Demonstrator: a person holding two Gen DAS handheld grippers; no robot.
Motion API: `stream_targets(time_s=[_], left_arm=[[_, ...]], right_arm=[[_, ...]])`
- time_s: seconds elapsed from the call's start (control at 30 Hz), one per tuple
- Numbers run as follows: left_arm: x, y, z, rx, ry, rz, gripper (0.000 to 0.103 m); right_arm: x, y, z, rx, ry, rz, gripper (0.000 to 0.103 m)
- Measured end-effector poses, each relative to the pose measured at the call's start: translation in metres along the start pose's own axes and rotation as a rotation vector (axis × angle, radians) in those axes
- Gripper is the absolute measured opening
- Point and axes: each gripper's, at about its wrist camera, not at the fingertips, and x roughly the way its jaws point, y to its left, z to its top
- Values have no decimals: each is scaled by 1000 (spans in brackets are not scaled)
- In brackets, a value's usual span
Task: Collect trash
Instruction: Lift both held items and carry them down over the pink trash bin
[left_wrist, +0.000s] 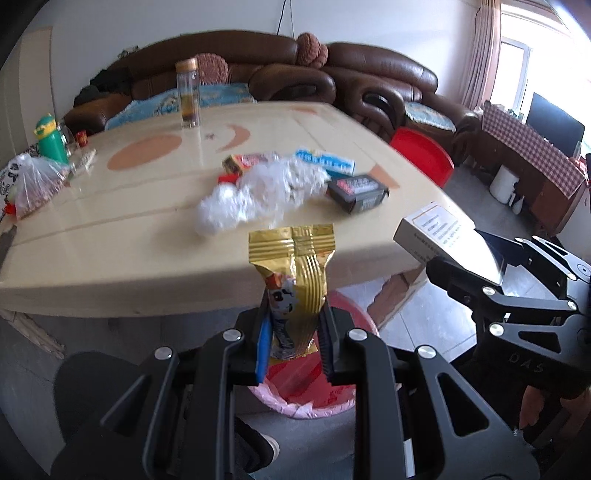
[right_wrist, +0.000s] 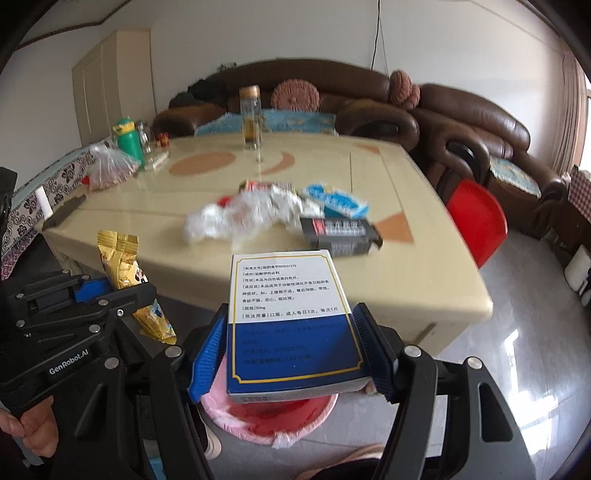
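Note:
My left gripper (left_wrist: 293, 332) is shut on a gold snack wrapper (left_wrist: 295, 273) and holds it upright above a red bin with a pink liner (left_wrist: 295, 387). My right gripper (right_wrist: 291, 350) is shut on a white and blue medicine box (right_wrist: 291, 317) above the same bin (right_wrist: 273, 413). The box also shows in the left wrist view (left_wrist: 432, 229), and the wrapper in the right wrist view (right_wrist: 125, 269). On the beige table (left_wrist: 110, 236) lie crumpled clear plastic (left_wrist: 258, 195), a black box (left_wrist: 356, 194), a blue and white box (left_wrist: 325, 162) and a red-yellow packet (left_wrist: 240, 162).
A glass bottle (left_wrist: 188, 96), a green bottle (left_wrist: 51, 138) and a bag of nuts (left_wrist: 35, 184) stand at the table's far and left sides. A red stool (left_wrist: 424, 155) and brown sofas (left_wrist: 332, 74) lie beyond the table.

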Motion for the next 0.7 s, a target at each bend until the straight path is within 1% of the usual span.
stream_targets(time_s=[0.33,0.43,0.63,0.7], left_arm=[[53,0,-29,-13,145,-62,22],[71,2,-35,-12,187,-67,22],[111,7,-45,-58,292,-86,22],[123,7,-48,-60,317,-77,22]], right_arm=[[58,1,-35,-5,137,15,65],[77,0,-43,-2,187,31,65],[113,-3,-56,-3,268,58,65],[126,-3,-60,-1,300,73,65]])
